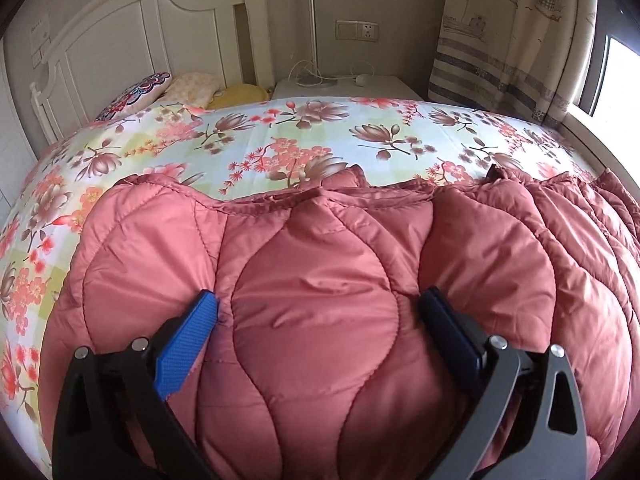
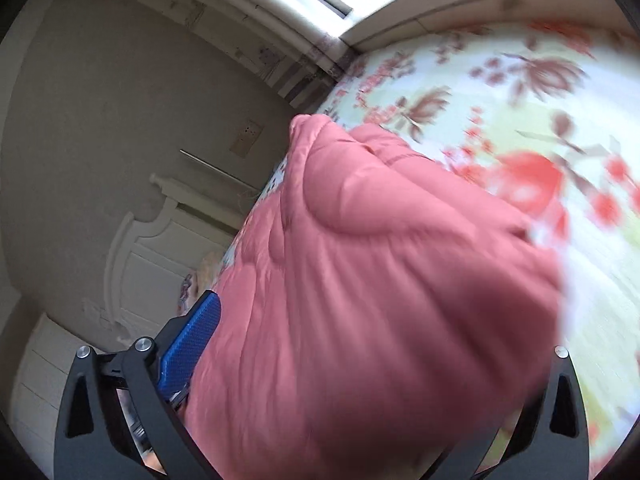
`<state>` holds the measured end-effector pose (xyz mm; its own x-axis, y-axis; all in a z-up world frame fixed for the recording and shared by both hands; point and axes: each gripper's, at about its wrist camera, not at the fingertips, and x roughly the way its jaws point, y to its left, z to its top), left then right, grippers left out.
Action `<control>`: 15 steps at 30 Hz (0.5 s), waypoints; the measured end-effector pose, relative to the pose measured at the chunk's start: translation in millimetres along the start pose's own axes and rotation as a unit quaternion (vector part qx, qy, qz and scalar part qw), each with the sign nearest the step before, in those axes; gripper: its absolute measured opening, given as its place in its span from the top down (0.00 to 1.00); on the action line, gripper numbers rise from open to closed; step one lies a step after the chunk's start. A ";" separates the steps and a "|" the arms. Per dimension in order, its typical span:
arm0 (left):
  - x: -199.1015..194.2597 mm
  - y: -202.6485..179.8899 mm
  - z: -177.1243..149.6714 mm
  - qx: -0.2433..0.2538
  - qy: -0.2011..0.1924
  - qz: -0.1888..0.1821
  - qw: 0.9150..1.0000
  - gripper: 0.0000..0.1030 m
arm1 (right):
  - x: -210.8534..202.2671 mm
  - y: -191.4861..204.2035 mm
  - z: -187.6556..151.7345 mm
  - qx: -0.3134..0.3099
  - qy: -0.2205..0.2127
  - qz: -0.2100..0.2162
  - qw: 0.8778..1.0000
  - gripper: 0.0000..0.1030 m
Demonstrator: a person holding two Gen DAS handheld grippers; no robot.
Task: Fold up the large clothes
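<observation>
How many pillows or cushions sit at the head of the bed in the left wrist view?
3, in a row below the headboard: a patterned cushion on the left, a pale pillow in the middle, a yellow one on the right. More may be hidden behind them.

Floral bed (image 1: pixel 280 136); pink coat (image 1: pixel 320 280); pillows (image 1: pixel 192 86)

A home bedroom. Beyond the left tongs (image 1: pixel 318 312): a bed with a flower-printed sheet (image 1: pixel 256 136), a white panelled wooden headboard (image 1: pixel 120 36), patterned pillows (image 1: pixel 136 94), a white bedside cabinet (image 1: pixel 344 89) carrying a slim lamp (image 1: pixel 311 28), a wall socket (image 1: pixel 358 31) and a sailing-boat-printed curtain (image 1: pixel 516 28) beside a window (image 1: pixel 616 80).
</observation>
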<state>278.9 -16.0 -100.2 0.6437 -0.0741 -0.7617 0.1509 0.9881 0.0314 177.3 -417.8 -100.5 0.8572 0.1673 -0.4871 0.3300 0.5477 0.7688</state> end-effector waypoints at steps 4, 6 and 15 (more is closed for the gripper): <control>-6.9 1.4 -2.3 -0.009 0.001 -0.005 1.000 0.02 | 16.0 -6.5 1.4 -0.012 0.014 0.014 1.000 0.65; -13.0 -3.9 4.9 0.008 0.011 0.000 1.000 0.03 | 9.5 -1.2 -2.3 -0.039 0.007 0.015 0.999 0.67; -103.4 -11.0 68.8 -0.011 -0.119 0.083 0.989 0.02 | 3.8 -2.5 -2.0 -0.040 0.006 0.024 0.999 0.67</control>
<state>262.4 -28.6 22.8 0.8171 0.0622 -0.5732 0.0139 0.9918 0.1273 179.0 -416.9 -105.2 0.8665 0.2050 -0.4551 0.2549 0.6023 0.7565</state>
